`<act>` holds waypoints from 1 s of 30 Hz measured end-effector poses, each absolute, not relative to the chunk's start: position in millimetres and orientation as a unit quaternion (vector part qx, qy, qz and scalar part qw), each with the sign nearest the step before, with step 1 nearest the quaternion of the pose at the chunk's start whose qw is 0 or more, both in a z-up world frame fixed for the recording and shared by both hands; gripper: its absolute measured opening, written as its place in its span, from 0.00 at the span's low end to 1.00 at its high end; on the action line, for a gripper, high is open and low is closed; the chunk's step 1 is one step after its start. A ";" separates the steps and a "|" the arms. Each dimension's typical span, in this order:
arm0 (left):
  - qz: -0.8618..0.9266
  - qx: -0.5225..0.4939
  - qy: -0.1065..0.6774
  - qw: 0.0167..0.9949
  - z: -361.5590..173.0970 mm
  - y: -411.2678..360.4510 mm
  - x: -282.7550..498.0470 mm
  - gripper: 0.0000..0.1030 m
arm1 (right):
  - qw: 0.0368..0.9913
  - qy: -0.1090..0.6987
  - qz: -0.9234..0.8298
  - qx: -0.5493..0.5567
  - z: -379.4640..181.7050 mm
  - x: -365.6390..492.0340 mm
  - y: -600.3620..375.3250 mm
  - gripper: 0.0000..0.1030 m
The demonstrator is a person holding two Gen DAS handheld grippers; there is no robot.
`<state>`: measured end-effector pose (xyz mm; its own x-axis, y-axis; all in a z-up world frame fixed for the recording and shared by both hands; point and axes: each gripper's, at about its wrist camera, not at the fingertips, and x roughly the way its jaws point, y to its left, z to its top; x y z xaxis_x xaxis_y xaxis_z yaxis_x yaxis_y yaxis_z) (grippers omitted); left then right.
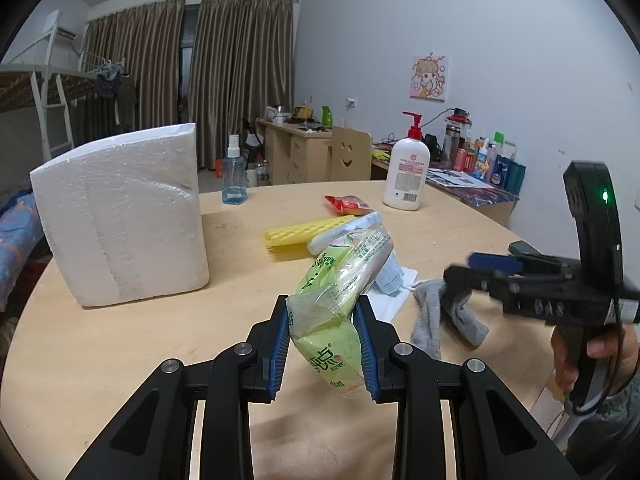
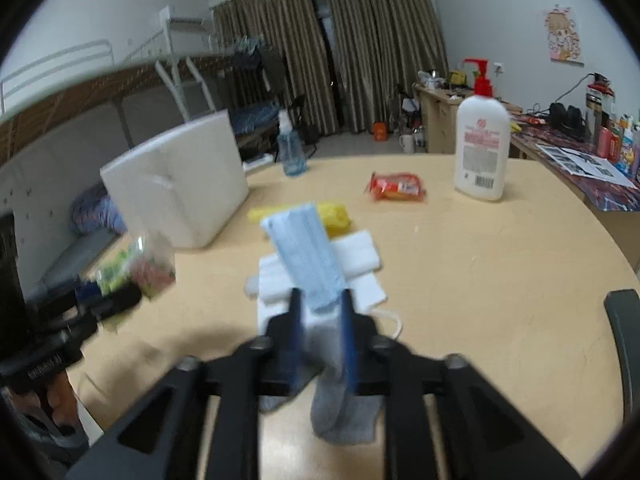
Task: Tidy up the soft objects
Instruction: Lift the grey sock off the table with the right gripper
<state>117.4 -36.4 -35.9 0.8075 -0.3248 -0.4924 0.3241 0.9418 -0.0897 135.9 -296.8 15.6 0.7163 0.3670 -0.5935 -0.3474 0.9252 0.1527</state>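
The green tissue pack (image 1: 340,304) carries large white Chinese characters, one reading "点", with smaller Latin lettering too small to read. The white pump bottle (image 1: 406,172) bears a pink label and a barcode, its print illegible.

right gripper (image 2: 320,330) jaws apart over grey sock (image 2: 344,416), blue mask pack (image 2: 306,256) ahead on white foam sheets (image 2: 360,252), round table (image 2: 500,280)

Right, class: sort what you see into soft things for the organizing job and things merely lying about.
Job: green tissue pack, grey sock, blue face mask, yellow foam net.
Lying about: lotion bottle, spray bottle, red snack packet.
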 end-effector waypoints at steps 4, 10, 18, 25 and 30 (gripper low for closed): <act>-0.171 -0.002 0.261 0.950 -36.4 -36.3 118.5 0.32 | 0.931 0.323 0.173 0.005 8.9 128.5 -295.5 0.74; -0.175 -0.002 0.261 0.949 -37.0 -36.7 117.5 0.32 | 0.921 0.345 0.182 0.016 -2.7 132.4 -288.9 0.75; -0.174 -0.002 0.265 0.948 -38.3 -34.0 119.6 0.32 | 0.915 0.361 0.180 0.011 -14.7 132.3 -276.1 0.74; -0.174 -0.003 0.266 0.948 -38.3 -35.2 120.9 0.32 | 0.912 0.366 0.187 0.007 -21.3 127.8 -271.2 0.56; -0.173 -0.004 0.268 0.948 -38.0 -35.1 121.7 0.32 | 0.905 0.381 0.190 0.022 -28.6 132.8 -274.1 0.35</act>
<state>121.7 -35.1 -38.0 0.7968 -0.3303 -0.5059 0.3262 0.9400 -0.1001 132.8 -274.1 -28.6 0.6372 0.3602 -0.6813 -0.3269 0.9269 0.1843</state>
